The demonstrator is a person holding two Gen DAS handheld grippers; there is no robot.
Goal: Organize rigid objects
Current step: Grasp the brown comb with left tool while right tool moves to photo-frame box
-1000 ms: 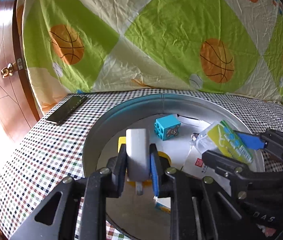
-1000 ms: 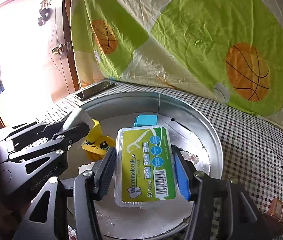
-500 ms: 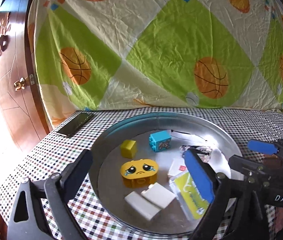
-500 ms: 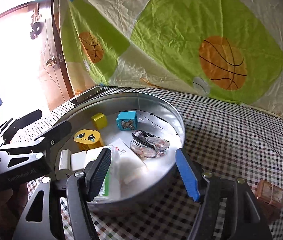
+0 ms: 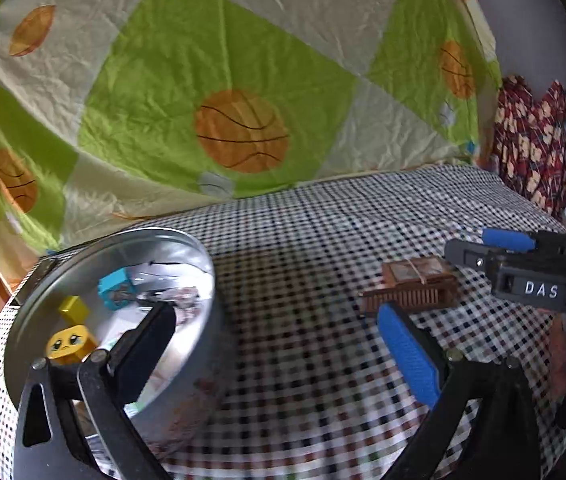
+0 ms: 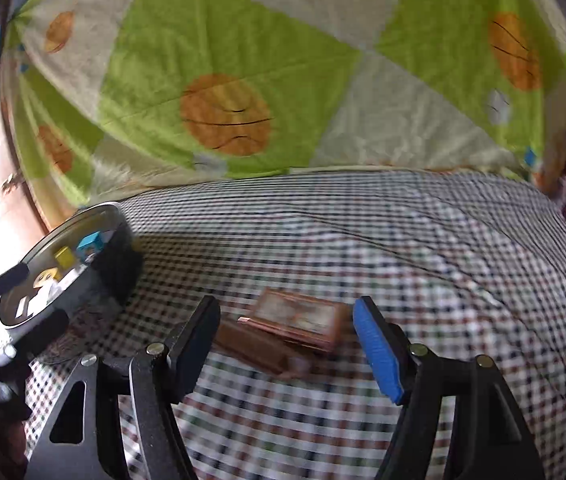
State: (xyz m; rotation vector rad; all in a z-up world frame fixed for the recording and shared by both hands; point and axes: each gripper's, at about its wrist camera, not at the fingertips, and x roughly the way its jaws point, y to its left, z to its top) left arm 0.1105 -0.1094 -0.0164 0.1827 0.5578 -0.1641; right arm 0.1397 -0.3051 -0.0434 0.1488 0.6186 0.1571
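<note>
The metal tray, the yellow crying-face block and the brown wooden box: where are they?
metal tray (image 5: 187, 240): left wrist view, far rim.
yellow crying-face block (image 5: 70, 345): left wrist view, its face.
brown wooden box (image 6: 297, 318): right wrist view, top panel.

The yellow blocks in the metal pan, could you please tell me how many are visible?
2: a plain yellow cube farther back, and a yellow face block nearer; the left finger may hide others.
</note>
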